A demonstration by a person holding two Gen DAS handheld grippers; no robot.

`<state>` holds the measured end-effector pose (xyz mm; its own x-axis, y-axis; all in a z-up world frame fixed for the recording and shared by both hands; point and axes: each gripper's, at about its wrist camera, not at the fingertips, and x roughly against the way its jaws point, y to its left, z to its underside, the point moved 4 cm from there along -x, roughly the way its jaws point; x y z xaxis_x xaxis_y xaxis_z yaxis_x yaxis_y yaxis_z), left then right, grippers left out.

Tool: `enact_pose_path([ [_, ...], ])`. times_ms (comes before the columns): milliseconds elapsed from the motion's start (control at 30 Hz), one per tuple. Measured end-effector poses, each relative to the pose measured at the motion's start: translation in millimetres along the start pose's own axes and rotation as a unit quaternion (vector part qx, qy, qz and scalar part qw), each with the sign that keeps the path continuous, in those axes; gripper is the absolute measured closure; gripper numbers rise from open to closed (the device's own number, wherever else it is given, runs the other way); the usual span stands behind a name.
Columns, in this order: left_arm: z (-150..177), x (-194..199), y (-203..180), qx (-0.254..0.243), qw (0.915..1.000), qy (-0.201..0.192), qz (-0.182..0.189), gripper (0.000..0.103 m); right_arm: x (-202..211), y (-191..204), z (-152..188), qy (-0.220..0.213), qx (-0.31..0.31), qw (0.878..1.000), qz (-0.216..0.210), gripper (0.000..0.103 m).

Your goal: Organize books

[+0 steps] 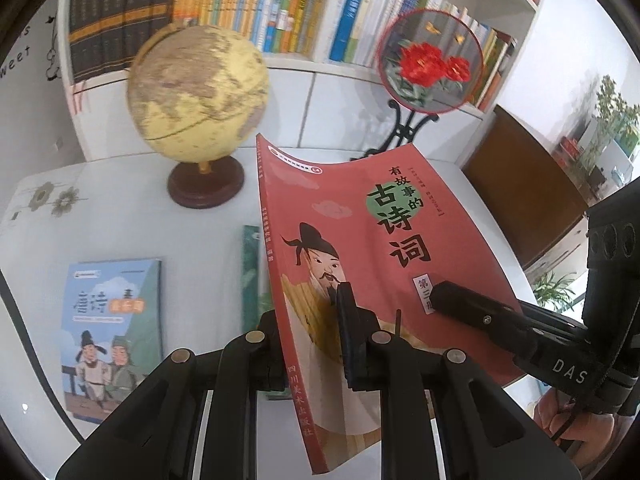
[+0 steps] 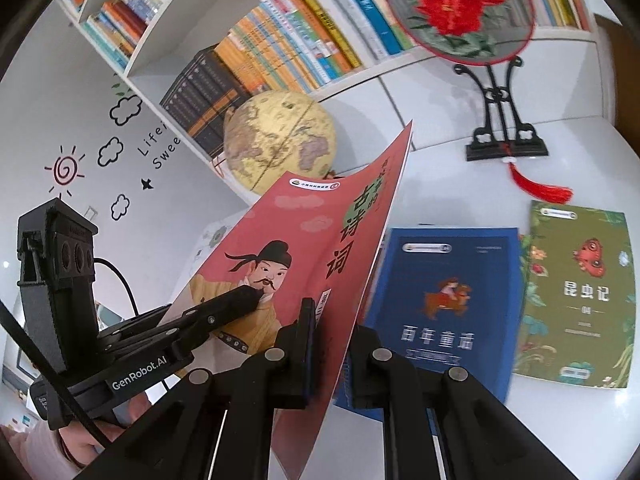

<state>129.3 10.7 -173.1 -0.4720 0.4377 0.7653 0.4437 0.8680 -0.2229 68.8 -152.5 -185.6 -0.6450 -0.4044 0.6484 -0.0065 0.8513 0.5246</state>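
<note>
Both claws pinch the red book [image 1: 360, 248] and hold it above the table [image 1: 120, 220].
The left claw [image 1: 308, 320] and right claw [image 2: 332, 320] should move together so the thin cover does not bend.

Both tools are matte black plastic. The left tongs [image 1: 308, 344] show four angular link arms, each capped with a round brass-coloured pin, and flat dark pads. The right tongs [image 1: 440, 300] carry white "DAS" lettering, one small silver screw and a boxy block with round lenses. In the right view, "GenRobot.AI" is printed in white, and a thin black cable [image 2: 120, 276] loops behind.
</note>
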Motion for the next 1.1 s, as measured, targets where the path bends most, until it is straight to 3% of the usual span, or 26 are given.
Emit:
enact_pose_path([
  [333,9,21,76,0.025,0.9996,-0.016,-0.002,0.088,-41,62,5,0.006,0.018,1.000,0.006,0.091],
  [700,28,26,157,0.071,0.9974,-0.010,-0.010,0.088,-107,123,22,0.046,0.040,0.998,-0.001,0.091],
  [1100,52,5,222,0.107,0.9940,0.014,-0.013,0.088,-176,145,45,0.085,0.024,0.996,-0.010,0.091],
])
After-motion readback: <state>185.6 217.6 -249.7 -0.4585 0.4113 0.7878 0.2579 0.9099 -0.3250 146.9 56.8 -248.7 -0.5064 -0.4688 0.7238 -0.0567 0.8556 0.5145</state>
